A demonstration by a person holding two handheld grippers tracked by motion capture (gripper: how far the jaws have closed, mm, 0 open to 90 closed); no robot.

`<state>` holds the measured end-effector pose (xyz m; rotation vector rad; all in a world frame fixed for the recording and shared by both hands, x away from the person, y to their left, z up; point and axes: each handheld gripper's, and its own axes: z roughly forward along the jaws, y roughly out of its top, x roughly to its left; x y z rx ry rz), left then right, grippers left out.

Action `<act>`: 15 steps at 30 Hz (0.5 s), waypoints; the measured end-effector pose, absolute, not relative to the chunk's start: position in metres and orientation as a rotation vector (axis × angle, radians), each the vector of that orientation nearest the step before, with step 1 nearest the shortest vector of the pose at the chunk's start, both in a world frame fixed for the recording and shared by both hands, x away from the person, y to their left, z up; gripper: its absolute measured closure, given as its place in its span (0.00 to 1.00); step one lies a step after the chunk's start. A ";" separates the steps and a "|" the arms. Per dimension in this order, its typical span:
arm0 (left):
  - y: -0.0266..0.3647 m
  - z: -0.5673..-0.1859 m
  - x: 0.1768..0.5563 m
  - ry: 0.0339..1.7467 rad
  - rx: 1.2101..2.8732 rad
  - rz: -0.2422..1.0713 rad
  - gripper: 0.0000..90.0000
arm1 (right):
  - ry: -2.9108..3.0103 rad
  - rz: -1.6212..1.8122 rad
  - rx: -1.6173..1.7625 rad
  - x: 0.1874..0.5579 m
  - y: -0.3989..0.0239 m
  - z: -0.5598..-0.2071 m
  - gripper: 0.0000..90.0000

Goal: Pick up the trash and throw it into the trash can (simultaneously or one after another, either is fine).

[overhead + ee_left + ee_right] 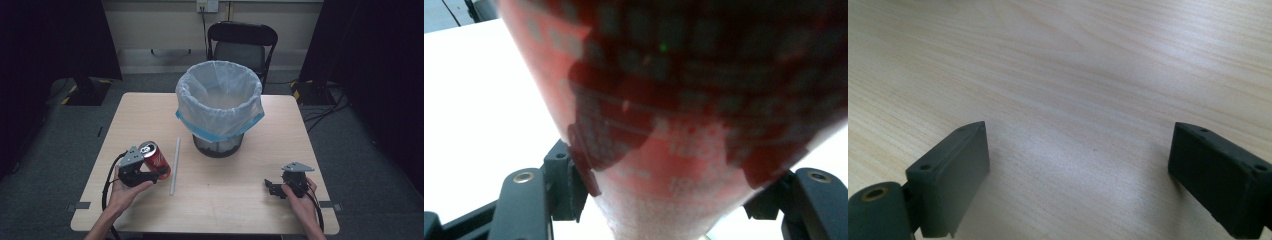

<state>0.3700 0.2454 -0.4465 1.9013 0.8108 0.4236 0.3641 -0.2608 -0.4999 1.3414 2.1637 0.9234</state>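
From where I stand, the job looks like clearing the table into the bin, and it is barely begun. At the left, the left gripper has its jaws closed on a red drinks can, tilted with its top toward the far side; in the left gripper view the can sits clamped between the two black jaws, so the pickup seems done but the drop is not. Just beside the can lies a pale straw, flat on the wood and untouched. Past it, toward the far middle, stands the mesh waste bin with a clear liner folded over its rim; I cannot tell whether anything is inside. At the right, the right gripper rests low near the front edge, jaws spread wide over bare wood, holding nothing. The table is light wood grain on a grey carpeted floor, with a black folding chair behind the bin and dark curtains either side.
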 end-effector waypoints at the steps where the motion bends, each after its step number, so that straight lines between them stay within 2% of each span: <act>1: 0.246 -0.445 0.370 0.816 1.893 0.421 0.38 | 2.164 0.923 1.343 0.364 -0.261 -0.500 0.10; 15: 0.245 -0.417 0.378 0.807 1.846 0.433 0.38 | 2.163 0.924 1.343 0.364 -0.261 -0.500 0.10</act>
